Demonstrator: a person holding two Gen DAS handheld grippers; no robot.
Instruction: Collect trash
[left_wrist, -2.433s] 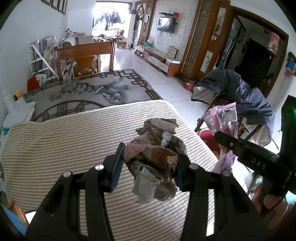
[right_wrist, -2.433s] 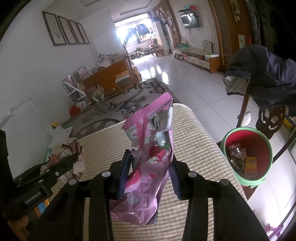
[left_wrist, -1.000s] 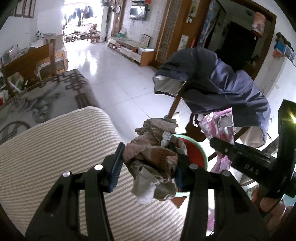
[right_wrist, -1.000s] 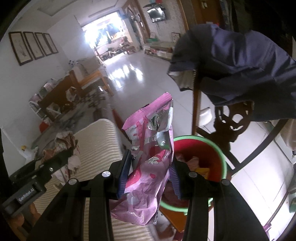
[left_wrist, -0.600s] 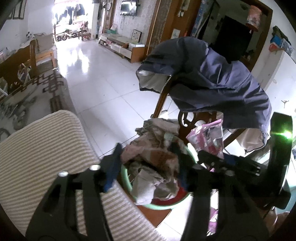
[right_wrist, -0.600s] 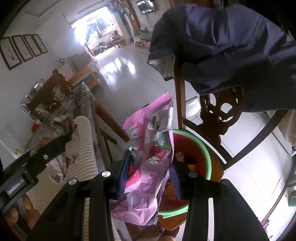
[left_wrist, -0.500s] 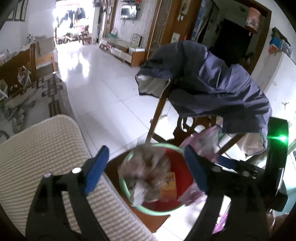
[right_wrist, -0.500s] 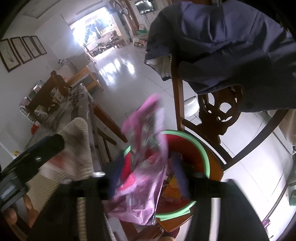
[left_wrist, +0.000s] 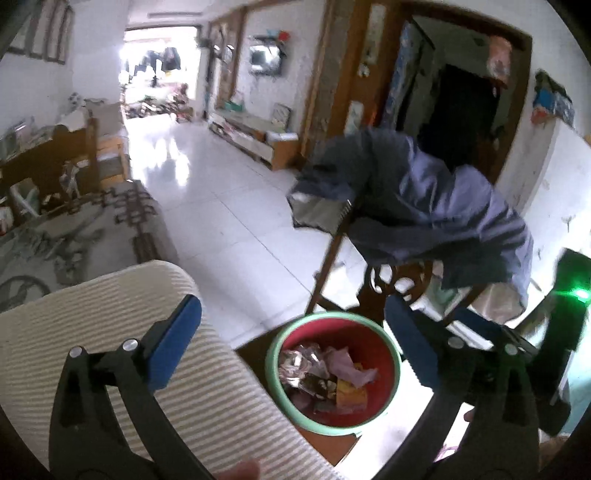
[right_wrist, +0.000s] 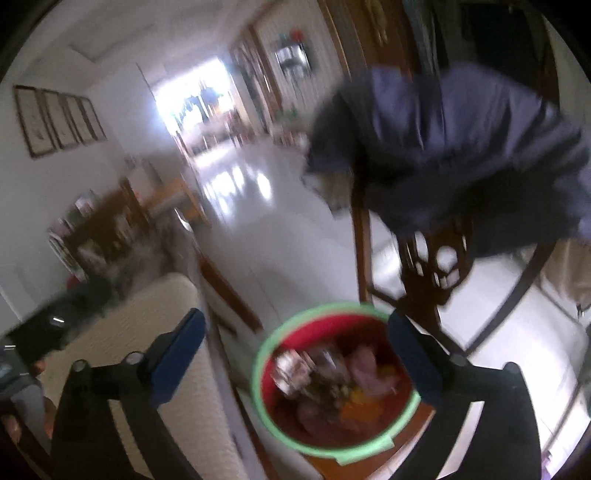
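Trash (left_wrist: 325, 373) lay heaped inside red bin (left_wrist: 388, 345), bin on floor beside striped table (left_wrist: 92, 302). Left gripper (left_wrist: 295, 343) and right gripper (right_wrist: 295, 350) hovered over bin, jaws spread wide, empty; likely positioned for drop. Jacket-draped chair (left_wrist: 417, 206) behind bin.

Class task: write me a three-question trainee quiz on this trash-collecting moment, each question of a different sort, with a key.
1. True or false: the left gripper is open and holds nothing.
2. Multiple choice: where does the red bin with a green rim stand? A) on the striped cushion B) on the floor beside the cushion, below the wooden chair draped with a blue jacket C) on the patterned rug
3. Fill in: the right gripper has its jaws ____ above the bin.

Key: 1 true; 2 B; 3 open
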